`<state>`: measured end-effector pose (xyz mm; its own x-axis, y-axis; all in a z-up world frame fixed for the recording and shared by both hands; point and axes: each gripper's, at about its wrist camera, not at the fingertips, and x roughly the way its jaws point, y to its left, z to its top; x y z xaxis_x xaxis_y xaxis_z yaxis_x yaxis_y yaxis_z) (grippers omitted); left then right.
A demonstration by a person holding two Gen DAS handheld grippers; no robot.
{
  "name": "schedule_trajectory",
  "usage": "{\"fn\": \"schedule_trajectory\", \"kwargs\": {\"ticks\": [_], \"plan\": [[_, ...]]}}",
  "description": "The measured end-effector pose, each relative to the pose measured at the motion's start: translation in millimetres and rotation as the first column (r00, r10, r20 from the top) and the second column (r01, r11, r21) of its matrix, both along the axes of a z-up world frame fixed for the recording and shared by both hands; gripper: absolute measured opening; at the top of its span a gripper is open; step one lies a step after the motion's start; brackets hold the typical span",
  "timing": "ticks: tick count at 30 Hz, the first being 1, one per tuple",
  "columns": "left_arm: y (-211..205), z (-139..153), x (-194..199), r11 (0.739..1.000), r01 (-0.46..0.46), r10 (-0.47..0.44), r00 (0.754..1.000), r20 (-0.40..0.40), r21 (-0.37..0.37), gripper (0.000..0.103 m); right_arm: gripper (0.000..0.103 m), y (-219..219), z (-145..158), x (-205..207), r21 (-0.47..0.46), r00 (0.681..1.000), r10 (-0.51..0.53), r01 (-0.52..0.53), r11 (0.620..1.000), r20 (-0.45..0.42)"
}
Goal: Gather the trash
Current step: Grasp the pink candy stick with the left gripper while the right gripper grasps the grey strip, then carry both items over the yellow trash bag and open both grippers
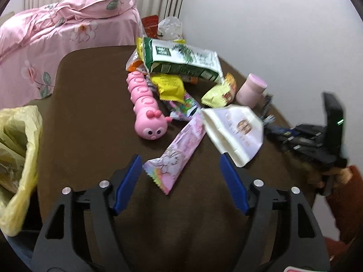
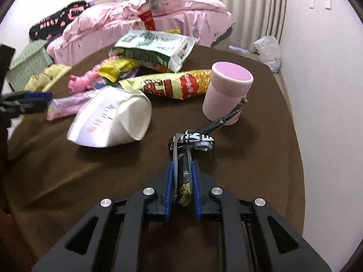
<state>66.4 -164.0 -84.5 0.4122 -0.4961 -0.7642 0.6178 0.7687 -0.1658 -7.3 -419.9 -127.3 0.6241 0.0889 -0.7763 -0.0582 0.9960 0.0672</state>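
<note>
A pile of snack wrappers lies on the brown table [image 1: 90,113]. My left gripper [image 1: 180,158] is open, its blue fingers on either side of the near end of a pink wrapper [image 1: 181,149]. A white paper bag [image 1: 236,129] lies just right of it. My right gripper [image 2: 183,165] is shut on a black twisted wrapper [image 2: 192,138] and holds it near the pink cup [image 2: 226,93]. The white paper bag [image 2: 111,120] and the pink wrapper [image 2: 68,106] also show in the right wrist view, with the left gripper [image 2: 34,100] beside them.
A pink caterpillar toy [image 1: 145,104], a large green and white bag [image 1: 181,59], yellow packets [image 1: 170,86] and a pink cup [image 1: 249,90] stand on the table. A yellow trash bag [image 1: 15,158] hangs at the left edge. A pink bed [image 1: 56,34] lies behind.
</note>
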Motion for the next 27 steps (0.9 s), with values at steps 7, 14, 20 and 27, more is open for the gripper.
{"fn": "schedule_trajectory", "kwargs": {"ticks": [7, 14, 20, 27], "plan": [[-6.7, 0.2, 3.3, 0.998, 0.038, -0.040, 0.998, 0.048, 0.047, 0.068, 0.014, 6.8, 28.4, -22.7, 0.091, 0.996, -0.038, 0.030, 0.995, 0.079], [-17.0, -20.1, 15.1, 0.984, 0.072, -0.074, 0.997, 0.005, 0.164, 0.027, 0.014, 8.8, 40.4, -26.7, 0.086, 0.992, -0.073, 0.064, 0.994, 0.105], [3.4, -5.4, 2.1, 0.997, 0.026, -0.027, 1.000, 0.008, 0.075, 0.012, 0.014, 23.7, 63.0, -29.2, 0.040, 0.986, -0.048, 0.042, 0.998, 0.160], [44.0, 36.7, -12.8, 0.998, -0.052, 0.054, 0.994, 0.091, -0.025, 0.012, 0.014, 58.1, 95.2, -19.1, -0.005, 0.974, 0.034, -0.033, 0.999, 0.224]]}}
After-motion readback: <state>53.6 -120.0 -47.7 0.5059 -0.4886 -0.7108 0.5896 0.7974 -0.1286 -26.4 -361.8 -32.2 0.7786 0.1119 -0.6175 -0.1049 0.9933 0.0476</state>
